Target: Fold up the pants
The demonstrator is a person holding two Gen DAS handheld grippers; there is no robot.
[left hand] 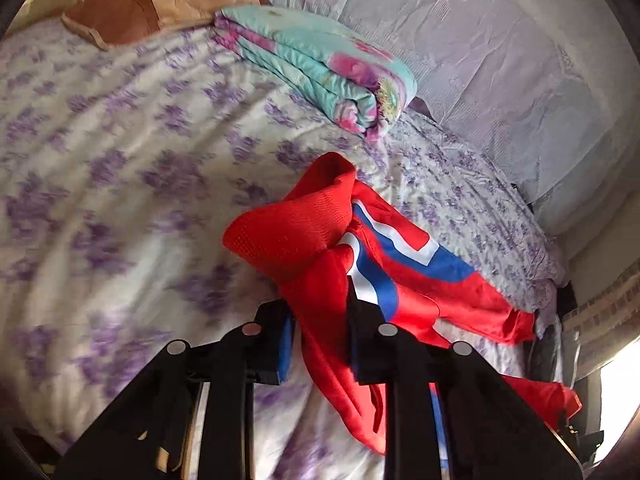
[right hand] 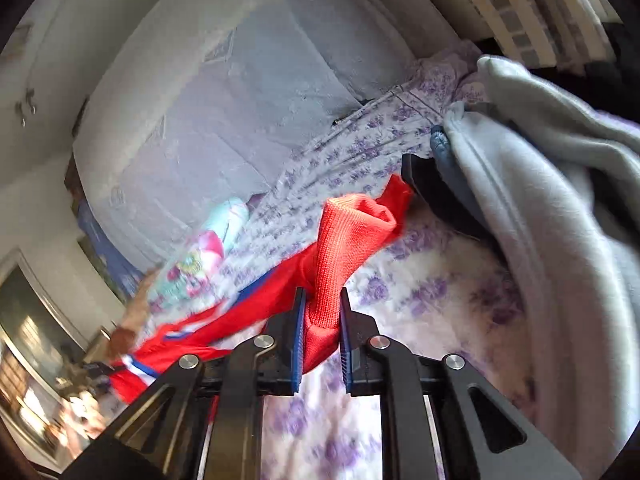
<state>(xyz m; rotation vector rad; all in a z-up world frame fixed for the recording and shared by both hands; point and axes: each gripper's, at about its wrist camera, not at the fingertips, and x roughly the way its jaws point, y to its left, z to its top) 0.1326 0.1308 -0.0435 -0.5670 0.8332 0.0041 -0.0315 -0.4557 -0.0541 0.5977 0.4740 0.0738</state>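
The red pants (left hand: 320,248) with blue and white stripes hang above a bed with a purple-flowered sheet (left hand: 120,160). My left gripper (left hand: 322,312) is shut on the pants' fabric, which bunches between the jaws and trails right and down. In the right wrist view my right gripper (right hand: 322,312) is shut on a ribbed red part of the pants (right hand: 344,248), which rises above the fingertips. The rest of the pants (right hand: 208,332) stretches away to the left, blurred.
A folded turquoise and pink quilt (left hand: 320,68) and a brown pillow (left hand: 132,12) lie at the bed's far side. A pale padded headboard or wall (left hand: 500,60) runs behind. A light blue blanket (right hand: 540,200) and a dark garment (right hand: 436,188) lie at the right.
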